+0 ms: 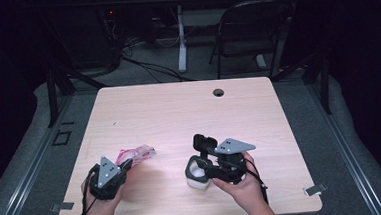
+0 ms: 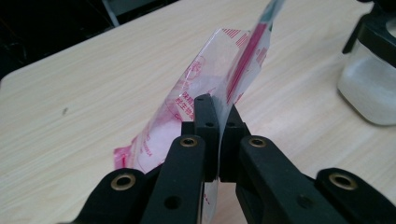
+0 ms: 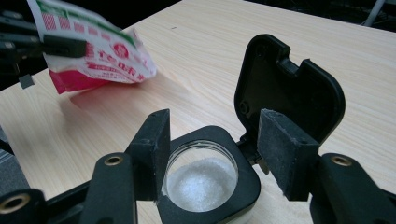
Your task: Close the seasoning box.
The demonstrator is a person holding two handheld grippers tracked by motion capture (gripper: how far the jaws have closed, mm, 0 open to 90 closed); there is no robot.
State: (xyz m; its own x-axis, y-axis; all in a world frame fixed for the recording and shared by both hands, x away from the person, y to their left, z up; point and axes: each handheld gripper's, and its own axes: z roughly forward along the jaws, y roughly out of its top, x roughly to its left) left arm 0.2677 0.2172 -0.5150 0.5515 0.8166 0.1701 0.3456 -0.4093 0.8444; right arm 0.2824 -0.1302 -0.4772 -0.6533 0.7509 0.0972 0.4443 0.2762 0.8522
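The left tongs (image 2: 215,109) are pinched shut on the edge of a thin plastic packet (image 2: 205,88), their black jaws meeting with only the film between them. The packet is a clear pouch printed in pink-red, with a red striped band along its top edge, a round red seal and lines of red characters too small to read; white contents show through the film. In the right gripper view it (image 3: 100,51) also carries a green strip along its top edge and a row of large white characters on a red band. It hangs tilted from the jaws over the left front part of the tabletop (image 1: 178,108), its lower end at or near the wood. The right tongs (image 3: 215,140) stand wide, one jaw on either side of a small jar (image 3: 205,182), not pressing on it as far as can be seen. The jar has a clear body, a black square collar and a round mouth, and holds white granules. Its hinged black lid (image 3: 289,88) stands open and upright behind the mouth. The jar (image 1: 197,174) rests on the tabletop near the front edge, well apart from the packet (image 1: 137,154).
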